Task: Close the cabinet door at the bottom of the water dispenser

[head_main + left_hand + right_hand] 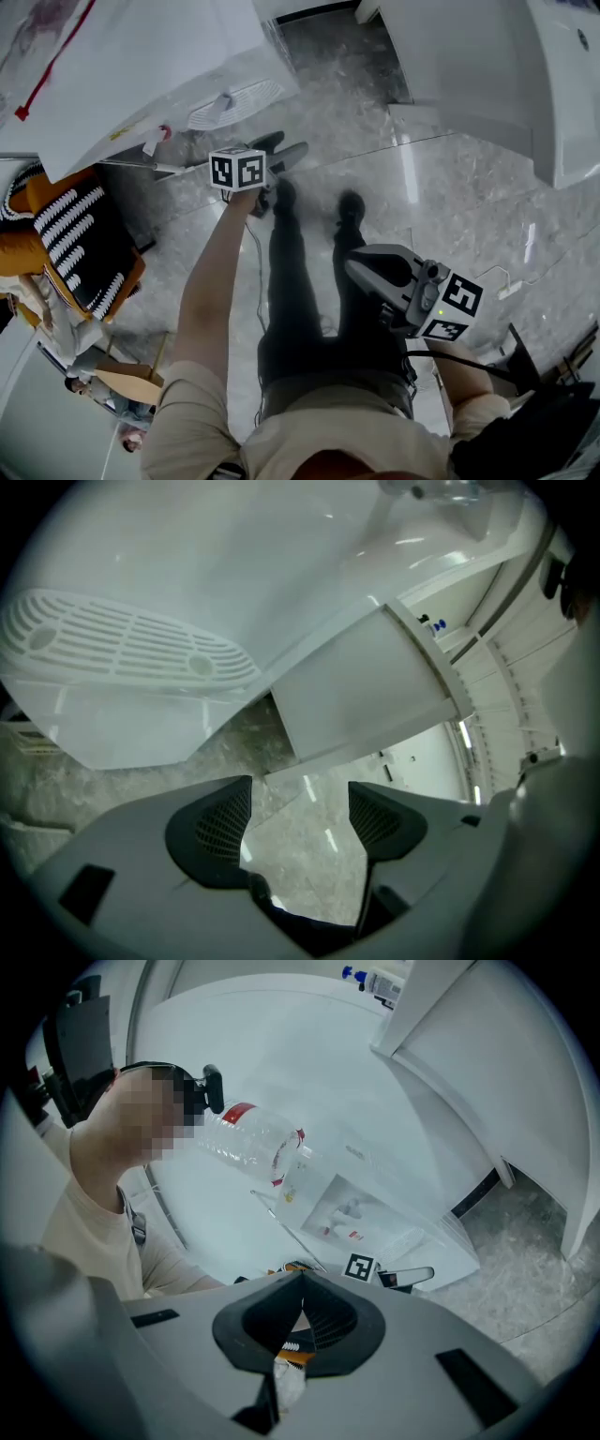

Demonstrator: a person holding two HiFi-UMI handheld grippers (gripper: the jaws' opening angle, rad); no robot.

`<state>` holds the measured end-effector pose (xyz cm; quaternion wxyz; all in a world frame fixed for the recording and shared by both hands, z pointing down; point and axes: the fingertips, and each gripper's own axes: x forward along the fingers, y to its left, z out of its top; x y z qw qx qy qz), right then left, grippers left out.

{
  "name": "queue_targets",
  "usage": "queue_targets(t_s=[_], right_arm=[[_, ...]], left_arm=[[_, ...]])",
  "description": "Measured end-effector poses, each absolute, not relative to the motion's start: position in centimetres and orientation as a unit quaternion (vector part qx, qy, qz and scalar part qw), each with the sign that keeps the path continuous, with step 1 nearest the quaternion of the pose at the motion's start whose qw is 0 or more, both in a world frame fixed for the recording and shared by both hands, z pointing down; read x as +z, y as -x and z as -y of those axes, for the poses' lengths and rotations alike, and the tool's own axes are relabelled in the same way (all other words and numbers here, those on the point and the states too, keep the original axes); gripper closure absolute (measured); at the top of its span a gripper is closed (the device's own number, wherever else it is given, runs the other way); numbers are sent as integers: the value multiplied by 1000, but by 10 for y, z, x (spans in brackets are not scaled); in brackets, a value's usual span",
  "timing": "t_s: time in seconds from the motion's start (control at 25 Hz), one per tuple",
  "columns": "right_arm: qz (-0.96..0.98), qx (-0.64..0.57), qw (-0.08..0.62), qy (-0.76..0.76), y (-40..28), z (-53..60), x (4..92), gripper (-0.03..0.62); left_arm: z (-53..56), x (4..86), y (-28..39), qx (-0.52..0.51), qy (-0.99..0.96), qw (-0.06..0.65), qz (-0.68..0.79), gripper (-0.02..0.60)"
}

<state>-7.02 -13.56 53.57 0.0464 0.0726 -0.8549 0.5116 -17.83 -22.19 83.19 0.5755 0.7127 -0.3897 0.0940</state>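
A: Cabinet door (131, 726), where?
B: Far left, at the bottom of the water dispenser (131, 66). It's the smooth white face under the drip tray (122, 649). Its lower edge sits just above the floor (450, 187). Can't tell if it's fully shut.
A: Left gripper (300, 808)?
B: Just right of that face, not touching. Jaws wide apart, only floor btwn them.
A: Right gripper (300, 1321)?
B: Near, by the person's right hip, well apart from the dispenser. Jaws pressed together, pad on pad.
A: Room to move?
B: Open floor strip runs far btwn the dispenser's right edge & the white unit (487, 66) at far right. Person's shoes (349, 204) stand mid-floor. Striped chair (84, 244) at near left, close under the dispenser's near edge.
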Motion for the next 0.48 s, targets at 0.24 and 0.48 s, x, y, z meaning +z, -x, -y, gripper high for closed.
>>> queue_targets(t_s=[0.24, 0.48], right_arm=[[864, 495, 45, -77, 68, 142, 506, 577], [866, 493, 44, -74, 67, 136, 466, 577]], left_arm=[[201, 726, 157, -9, -731, 588, 346, 359], [208, 618, 169, -53, -753, 534, 382, 509]])
